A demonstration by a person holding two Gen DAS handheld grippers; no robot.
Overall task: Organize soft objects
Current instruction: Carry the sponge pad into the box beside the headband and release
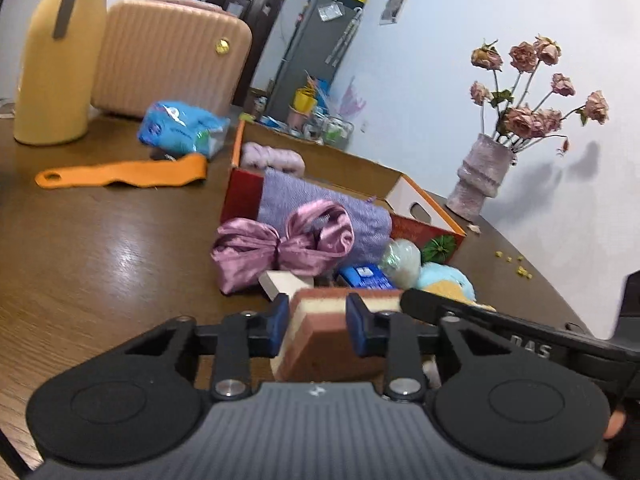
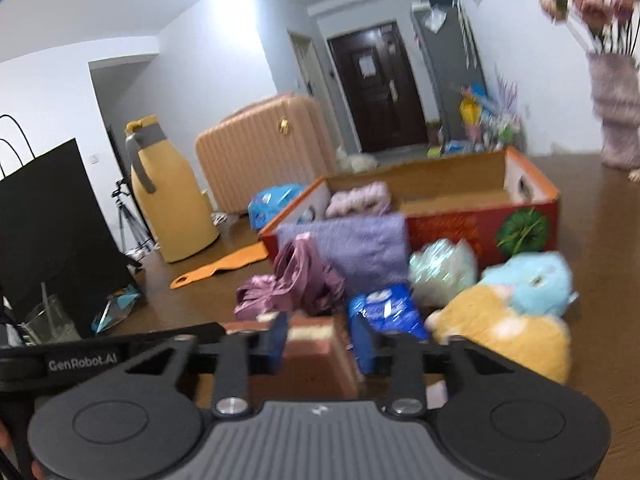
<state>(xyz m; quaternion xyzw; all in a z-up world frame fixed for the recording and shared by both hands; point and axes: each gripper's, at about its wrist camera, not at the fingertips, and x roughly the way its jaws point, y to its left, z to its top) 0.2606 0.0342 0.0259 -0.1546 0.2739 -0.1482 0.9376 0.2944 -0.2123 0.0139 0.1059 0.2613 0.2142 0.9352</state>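
Pinching a sponge cake [image 1: 320, 322], the left tongs [image 1: 317, 326] have barely started; right tongs [image 2: 325, 340] spread. Ahead, the box [image 1: 434, 204] holds little; toys [image 2: 504, 320] wait outside.

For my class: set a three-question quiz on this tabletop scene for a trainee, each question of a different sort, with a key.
1. True or false: the purple cloth hangs over the front wall of the cardboard box.
2. Multiple choice: what is clamped in the left hand-held gripper? A) layered sponge B) orange strap C) blue plush toy
3. Fill the gap with "inside" or "outside": the satin bow lies ___ the cardboard box.

Key: 1 true; 2 A; 3 outside.
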